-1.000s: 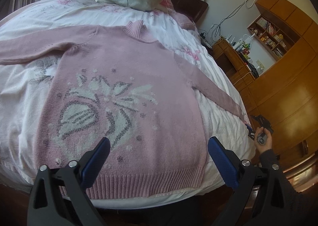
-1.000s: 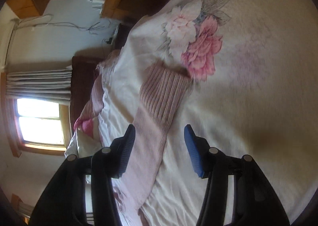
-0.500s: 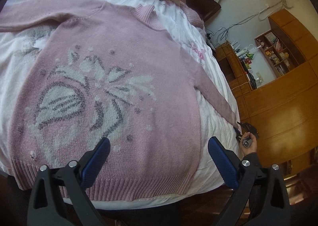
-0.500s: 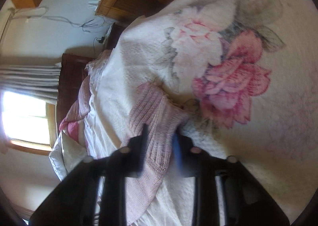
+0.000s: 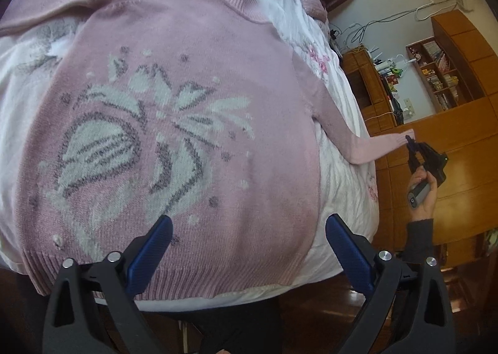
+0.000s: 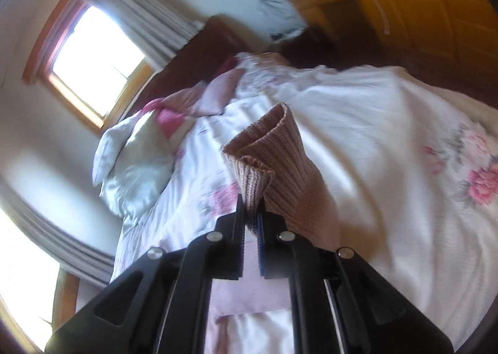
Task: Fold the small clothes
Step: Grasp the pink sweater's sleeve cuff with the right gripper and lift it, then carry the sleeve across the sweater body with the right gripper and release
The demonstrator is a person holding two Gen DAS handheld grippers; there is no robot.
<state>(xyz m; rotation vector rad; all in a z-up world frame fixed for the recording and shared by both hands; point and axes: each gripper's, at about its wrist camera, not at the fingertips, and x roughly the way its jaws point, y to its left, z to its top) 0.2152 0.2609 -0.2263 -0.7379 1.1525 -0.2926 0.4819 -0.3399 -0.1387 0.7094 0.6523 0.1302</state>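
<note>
1. Left wrist view: pink sweater (image 5: pixel 186 123) lies flat, front up, on the bed (image 5: pixel 339 198); left gripper (image 5: pixel 247 248) hovers over its hem, jaws wide open, nothing in them.
2. Right gripper (image 6: pixel 251 223): jaws clamped on ribbed sleeve cuff (image 6: pixel 264 161), cuff lifted off the bed.
3. Left wrist view: that sleeve stretches past the bed edge to the person's hand (image 5: pixel 421 189).

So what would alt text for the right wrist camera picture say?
The right gripper, shut, pinches the ribbed cuff of a pink sweater sleeve and holds it above a white floral bedspread. Behind are pillows, a bright window and wooden furniture.
</note>
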